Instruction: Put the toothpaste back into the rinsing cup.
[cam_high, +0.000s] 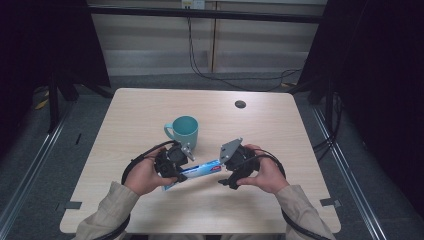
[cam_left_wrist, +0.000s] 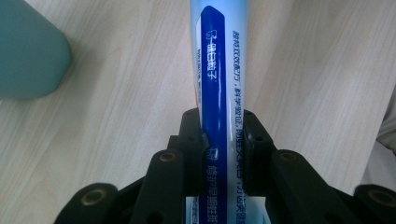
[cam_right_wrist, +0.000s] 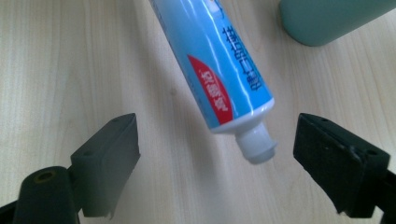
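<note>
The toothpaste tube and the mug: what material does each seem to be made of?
Toothpaste tube: probably soft plastic, glossy; light streaks run along its printed blue skin. Mug: probably ceramic, though plastic is possible; plain teal, smooth, thick-walled, with a dull sheen.

Teal mug (cam_high: 184, 131) upright on pale wooden table (cam_high: 135, 107), dark grommet (cam_high: 240, 104) beyond.

1. Toothpaste tube (cam_right_wrist: 217, 60): glossy, smooth plastic film in light blue, dark blue and red print; bare white plastic neck, semi-matt.
2. Mug (cam_high: 185, 131): teal, smooth, satin glaze-like finish.
3. Table (cam_high: 140, 115): pale wood-grain top, matt, smooth.
4. Left gripper (cam_left_wrist: 222, 140): black matt plastic jaws with brass-coloured metal inserts.
5. Right gripper (cam_right_wrist: 217, 154): black matt jaws, faintly rough pads; grey flat plate on top.
6. Sleeves (cam_high: 107, 210): beige woven cloth, matt.
</note>
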